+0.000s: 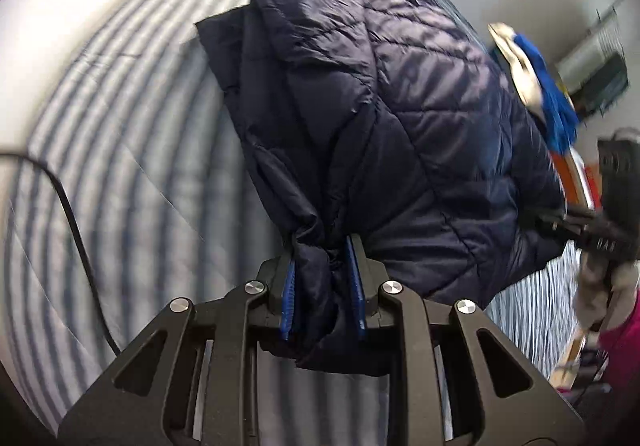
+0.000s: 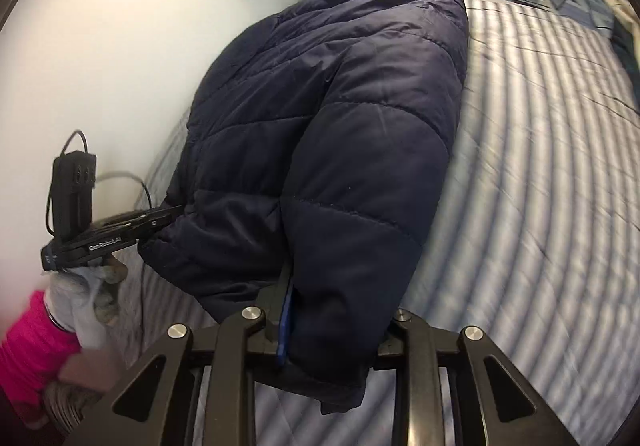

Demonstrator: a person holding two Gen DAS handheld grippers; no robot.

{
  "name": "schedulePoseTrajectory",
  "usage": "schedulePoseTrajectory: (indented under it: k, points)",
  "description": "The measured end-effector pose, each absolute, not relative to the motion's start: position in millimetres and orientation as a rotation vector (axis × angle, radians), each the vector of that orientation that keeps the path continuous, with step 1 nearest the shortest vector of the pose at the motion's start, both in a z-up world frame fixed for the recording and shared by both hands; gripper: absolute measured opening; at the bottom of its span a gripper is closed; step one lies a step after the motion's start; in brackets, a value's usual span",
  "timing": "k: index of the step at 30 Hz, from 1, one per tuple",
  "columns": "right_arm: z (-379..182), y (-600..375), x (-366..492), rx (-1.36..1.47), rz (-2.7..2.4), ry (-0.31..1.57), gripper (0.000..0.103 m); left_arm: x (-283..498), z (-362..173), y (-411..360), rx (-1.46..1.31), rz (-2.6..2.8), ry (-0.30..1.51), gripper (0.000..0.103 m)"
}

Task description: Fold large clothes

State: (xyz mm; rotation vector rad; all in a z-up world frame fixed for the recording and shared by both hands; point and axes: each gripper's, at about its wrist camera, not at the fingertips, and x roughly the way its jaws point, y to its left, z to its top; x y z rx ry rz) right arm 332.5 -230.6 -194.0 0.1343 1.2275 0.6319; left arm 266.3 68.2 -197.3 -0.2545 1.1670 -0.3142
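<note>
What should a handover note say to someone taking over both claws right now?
Left claw: shut on the navy quilted jacket, one bunched edge.
Right claw: shut on the same jacket's other near edge.
Jacket: part lifted off the striped bedsheet, far end resting on it.
Done: both edges gripped.
Left: carry the near edge over, lay it down, finish folding.

Left gripper [image 1: 322,278] clamped on navy quilted jacket [image 1: 400,117]

Blue pads [image 1: 289,298] pinching bunched hem; jacket draped over striped bed [image 1: 120,149]; right gripper [image 1: 560,224] at far edge, gripping too.
</note>
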Motion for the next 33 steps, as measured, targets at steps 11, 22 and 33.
schedulePoseTrajectory:
  k: [11, 22, 33]
  points:
    - [-194, -302, 262, 0.068, 0.561, 1.269, 0.027, 210, -199, -9, -0.130, -0.405, 1.182, 0.022]
    - [-168, -306, 245, -0.027, 0.555, 1.126, 0.079, 228, -155, 56, -0.322, -0.333, 1.098, 0.078]
    - [-164, -300, 310, -0.058, 0.436, 1.009, 0.090, 314, -174, 53, -0.415, -0.254, 1.119, 0.078]
